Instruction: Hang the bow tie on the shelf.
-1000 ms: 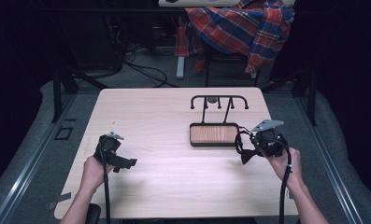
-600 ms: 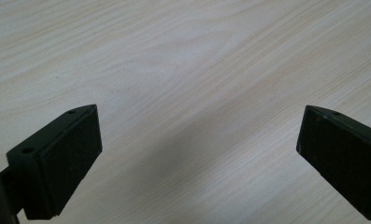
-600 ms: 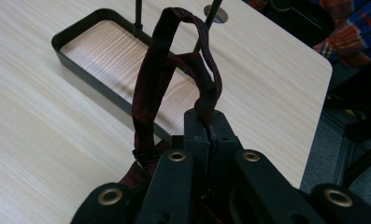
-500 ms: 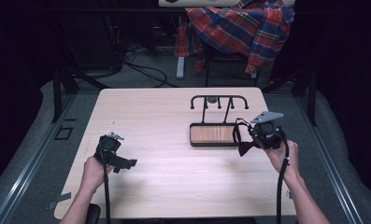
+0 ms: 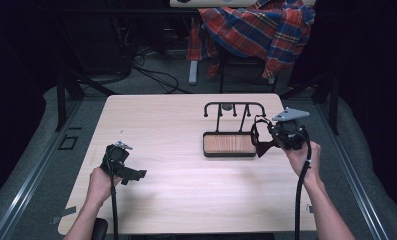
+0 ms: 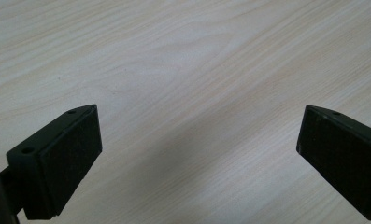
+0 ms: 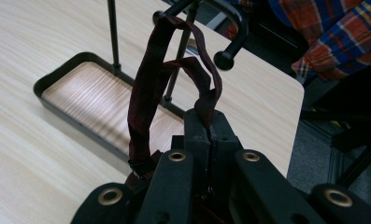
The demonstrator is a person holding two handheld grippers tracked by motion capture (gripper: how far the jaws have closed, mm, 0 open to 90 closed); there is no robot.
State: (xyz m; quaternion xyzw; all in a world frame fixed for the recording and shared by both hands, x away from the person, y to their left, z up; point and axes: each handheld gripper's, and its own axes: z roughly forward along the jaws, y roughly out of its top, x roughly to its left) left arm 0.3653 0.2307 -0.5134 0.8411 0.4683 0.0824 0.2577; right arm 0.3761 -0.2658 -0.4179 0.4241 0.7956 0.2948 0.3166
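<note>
The right gripper (image 5: 264, 141), clamped on a dark strap (image 7: 167, 74), is rising toward the rack (image 5: 234, 107) by the worktop's (image 5: 186, 190) right edge, probably needing to loop it over a hook, while the left gripper (image 5: 136, 175) is idling with jaws apart.

A dim lab or recording room: a lone wooden table (image 5: 186, 150), black frame legs (image 5: 68, 92), floor cables (image 5: 156, 77).
</note>
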